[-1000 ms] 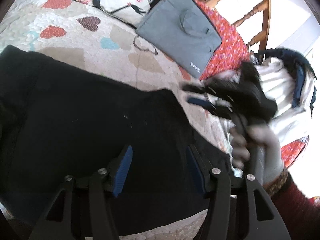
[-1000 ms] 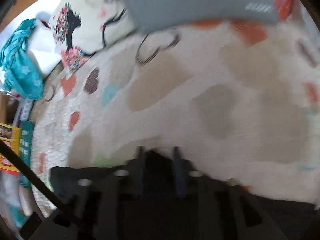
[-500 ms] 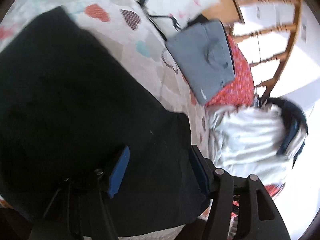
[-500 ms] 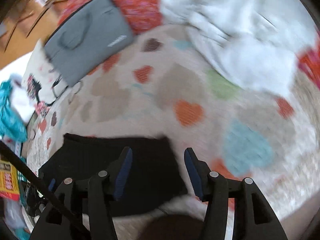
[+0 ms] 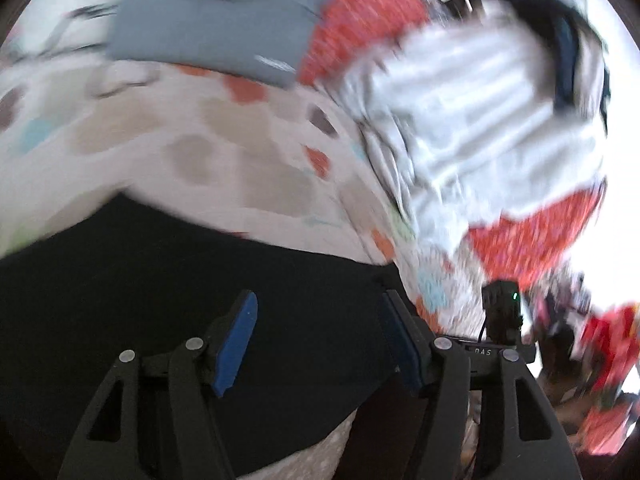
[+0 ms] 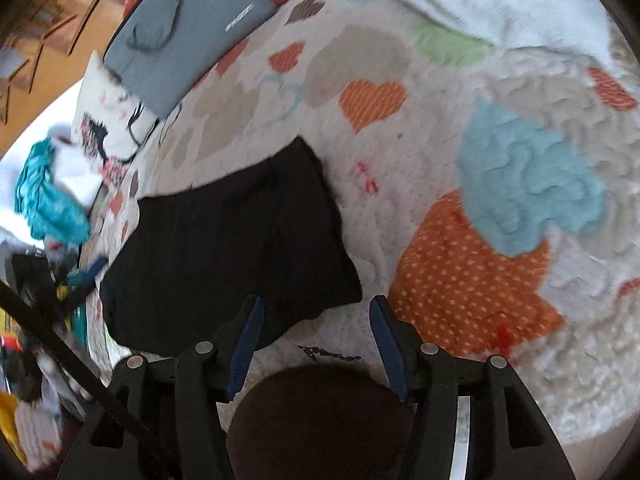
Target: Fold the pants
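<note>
Swung away from the folded black pants (image 6: 224, 248) at lower left; both fingers empty, left opening. Next: square corners, press flat.

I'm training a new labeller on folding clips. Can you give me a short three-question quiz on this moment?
1. True or false: the black pants lie folded on the heart-patterned quilt.
2. What rests at the quilt's far edge, partly on the white pillow? A) grey laptop sleeve B) wicker basket C) green towel
3. Fill in: the right gripper has ____ between its jaws.

Key: 1 true. 2 A, the grey laptop sleeve. 3 nothing; its jaws stand apart above the quilt.
</note>
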